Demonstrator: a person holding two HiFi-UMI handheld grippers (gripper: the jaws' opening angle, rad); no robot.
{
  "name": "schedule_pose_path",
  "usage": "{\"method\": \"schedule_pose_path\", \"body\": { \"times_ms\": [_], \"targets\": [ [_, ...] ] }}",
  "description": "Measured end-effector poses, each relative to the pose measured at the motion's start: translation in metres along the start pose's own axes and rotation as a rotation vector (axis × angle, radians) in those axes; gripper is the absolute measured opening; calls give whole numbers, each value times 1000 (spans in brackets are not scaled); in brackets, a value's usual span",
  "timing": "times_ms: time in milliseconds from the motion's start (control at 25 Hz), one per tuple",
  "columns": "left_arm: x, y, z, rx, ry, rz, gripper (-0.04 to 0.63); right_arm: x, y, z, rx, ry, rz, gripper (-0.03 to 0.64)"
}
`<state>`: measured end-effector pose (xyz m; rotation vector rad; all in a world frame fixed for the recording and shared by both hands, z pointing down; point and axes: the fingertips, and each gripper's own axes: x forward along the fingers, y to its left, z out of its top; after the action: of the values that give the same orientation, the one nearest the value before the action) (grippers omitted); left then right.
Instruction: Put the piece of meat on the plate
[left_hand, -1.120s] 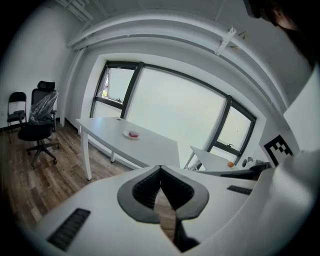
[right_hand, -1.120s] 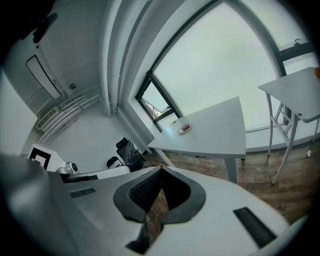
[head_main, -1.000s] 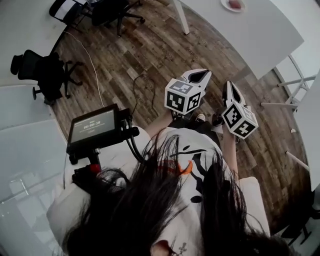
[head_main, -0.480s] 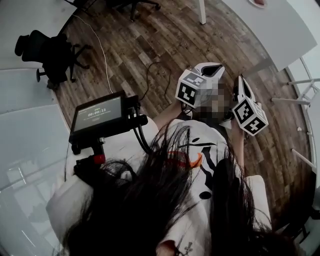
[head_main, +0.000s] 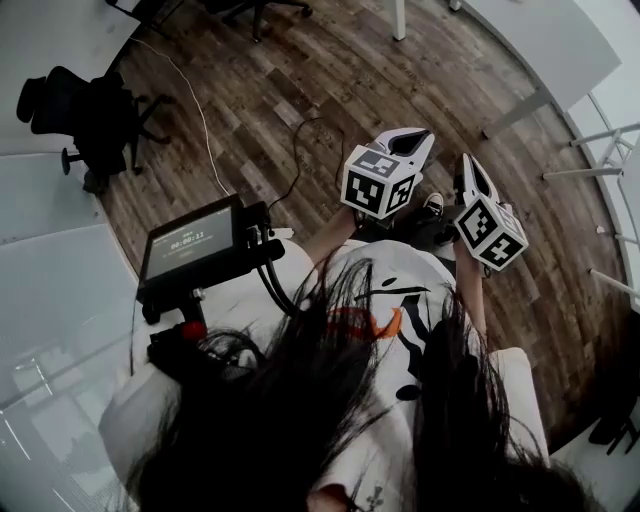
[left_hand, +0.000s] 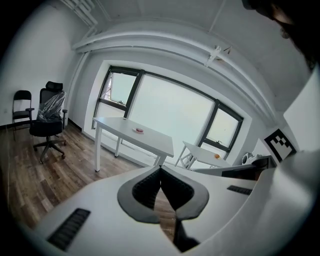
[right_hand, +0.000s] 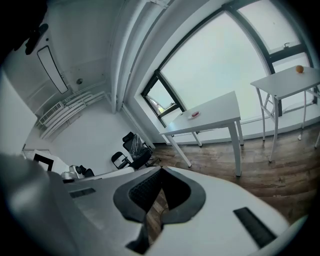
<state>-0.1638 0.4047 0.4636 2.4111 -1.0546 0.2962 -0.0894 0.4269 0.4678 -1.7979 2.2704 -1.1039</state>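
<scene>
A white table (left_hand: 131, 134) stands far off by the window, with a small plate (left_hand: 139, 130) on it that holds a reddish piece; the right gripper view shows the same plate (right_hand: 194, 114). My left gripper (head_main: 415, 140) is held in front of my body over the wood floor, jaws shut and empty, pads meeting (left_hand: 160, 167). Beside it, my right gripper (head_main: 468, 165) is also shut with nothing in it (right_hand: 161, 170). Both point towards the table from a distance.
Black office chairs (head_main: 70, 110) (left_hand: 47, 117) stand at the left. A small screen on a rig (head_main: 190, 245) sits by my chest, and a cable (head_main: 300, 150) lies on the floor. A second small table (right_hand: 285, 80) bears an orange thing (right_hand: 299, 69).
Both grippers have travelled forward together over the floor, still shut. In the head view the table has slid up and the plate has left the top edge.
</scene>
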Motion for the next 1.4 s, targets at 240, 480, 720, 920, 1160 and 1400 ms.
{"method": "schedule_pose_path", "body": {
  "times_ms": [240, 480, 720, 920, 1160, 1400],
  "targets": [
    [1, -8, 11, 14, -29, -28, 5, -2, -3, 8, -11, -11, -9, 6],
    [0, -13, 13, 36, -27, -43, 6, -4, -2, 11, -20, -19, -8, 6],
    [-1, -11, 10, 48, -16, -43, 6, -1, 0, 4, -17, -8, 0, 6],
    [-3, -8, 4, 46, -5, -37, 6, 1, 0, -1, -14, 0, 4, 6],
    [-3, -9, 3, 40, -3, -39, 5, -2, 0, -4, -16, 10, -2, 6],
    [0, -13, 2, 43, -2, -51, 6, -4, -6, -5, -16, 11, -19, 6]
  ]
}}
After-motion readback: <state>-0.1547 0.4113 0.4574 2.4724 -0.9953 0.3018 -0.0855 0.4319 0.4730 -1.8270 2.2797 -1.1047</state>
